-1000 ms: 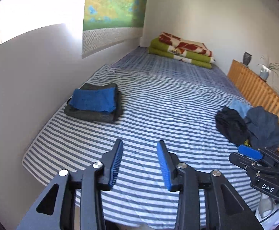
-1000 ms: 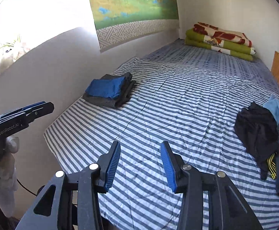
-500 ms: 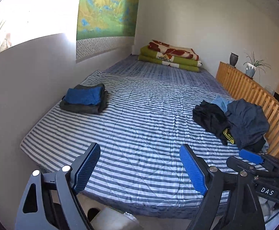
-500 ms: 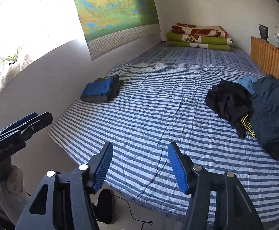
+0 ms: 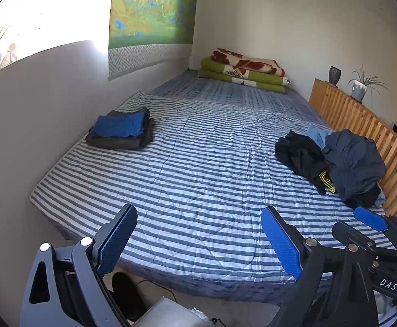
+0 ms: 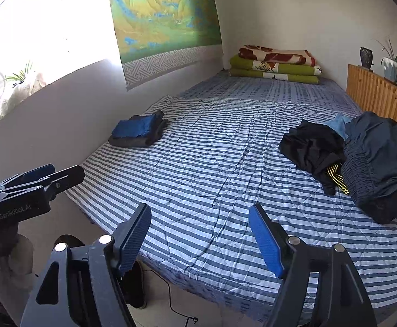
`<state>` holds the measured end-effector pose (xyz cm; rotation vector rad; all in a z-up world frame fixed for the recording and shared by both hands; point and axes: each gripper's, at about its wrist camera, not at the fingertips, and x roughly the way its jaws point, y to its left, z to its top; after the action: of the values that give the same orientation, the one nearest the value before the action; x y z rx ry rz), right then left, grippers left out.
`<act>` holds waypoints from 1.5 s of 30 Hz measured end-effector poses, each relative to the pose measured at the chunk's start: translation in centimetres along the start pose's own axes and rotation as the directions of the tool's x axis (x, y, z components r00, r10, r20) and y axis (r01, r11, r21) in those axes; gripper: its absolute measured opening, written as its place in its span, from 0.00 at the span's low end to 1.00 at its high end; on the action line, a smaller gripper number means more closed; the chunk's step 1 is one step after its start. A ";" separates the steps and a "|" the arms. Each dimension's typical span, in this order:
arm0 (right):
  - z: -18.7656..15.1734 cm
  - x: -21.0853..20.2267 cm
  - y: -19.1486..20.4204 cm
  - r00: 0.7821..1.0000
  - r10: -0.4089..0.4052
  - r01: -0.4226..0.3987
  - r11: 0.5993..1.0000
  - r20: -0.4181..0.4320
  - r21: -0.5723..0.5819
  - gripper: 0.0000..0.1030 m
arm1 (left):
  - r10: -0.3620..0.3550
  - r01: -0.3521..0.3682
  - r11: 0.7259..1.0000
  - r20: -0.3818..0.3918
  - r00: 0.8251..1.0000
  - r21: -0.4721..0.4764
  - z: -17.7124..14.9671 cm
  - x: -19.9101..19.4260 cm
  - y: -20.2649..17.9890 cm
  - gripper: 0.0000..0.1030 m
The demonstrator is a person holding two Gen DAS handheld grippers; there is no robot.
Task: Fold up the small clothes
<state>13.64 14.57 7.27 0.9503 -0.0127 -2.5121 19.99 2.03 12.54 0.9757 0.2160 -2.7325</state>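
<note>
The left gripper hangs beyond the near edge of the bed, its blue-padded jaws spread wide with nothing between them. The right gripper is held just beside it at much the same height, jaws likewise parted and empty; each shows at the edge of the other's view.

Past the fingertips lies the blue-and-white striped quilt, creased but bare through the middle. On its right side, close against the wooden slatted rail, sits the unfolded heap of small clothes: a black garment with a yellow-striped band showing under it, a dark blue garment bunched on top, and a pale blue piece poking out behind. How many items are in the heap is hard to tell.

On the left side, near the wall, rests a folded stack: a bright blue piece lying flat on dark grey ones. It is well apart from the heap.

At the far end of the bed, folded green and red-patterned blankets lie against the wall. A landscape hanging covers the left wall, and a dark vase and a potted plant stand on the rail's top.
</note>
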 end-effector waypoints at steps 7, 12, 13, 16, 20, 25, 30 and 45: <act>-0.3 0.8 -0.6 1.000 -0.006 0.007 0.999 -0.009 0.034 0.69 | -0.015 0.015 1.000 -0.039 0.999 0.012 -0.3 1.9 0.1 0.92; 0.0 0.7 -1.3 1.000 -0.018 0.018 0.998 -0.002 0.052 0.69 | -0.031 0.032 0.999 -0.049 0.998 0.022 0.1 2.9 -0.1 0.92; 0.3 0.6 -1.4 1.000 -0.019 0.019 0.998 0.002 0.053 0.69 | -0.034 0.035 0.999 -0.045 0.998 0.025 0.3 2.9 -0.1 0.92; 1.0 -0.2 -1.7 0.999 -0.029 0.028 0.998 0.027 0.053 0.69 | -0.058 0.060 0.998 -0.050 0.997 0.028 1.1 3.1 -0.3 0.92; 3.1 -1.2 -2.1 0.997 -0.045 0.043 0.999 0.062 0.031 0.68 | -0.063 0.066 0.995 -0.040 0.997 0.079 3.9 2.6 -0.5 0.92; 4.9 -2.7 -2.0 0.992 -0.049 0.048 0.999 0.112 0.005 0.69 | -0.024 0.016 0.990 0.051 0.998 0.137 7.9 0.3 0.1 0.92; 4.8 -1.3 -2.3 0.996 -0.035 0.033 0.999 0.088 0.022 0.69 | -0.029 0.026 0.993 0.030 0.999 0.115 8.2 0.9 1.2 0.92; 2.2 2.3 -2.3 0.999 -0.051 0.052 0.998 -0.018 0.034 0.69 | 0.013 -0.010 1.000 -0.103 0.995 0.030 1.3 6.9 3.6 0.92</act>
<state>9.75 15.38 7.12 0.9981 -0.0266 -2.5580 14.91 -2.87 8.93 1.1245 0.1884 -2.6848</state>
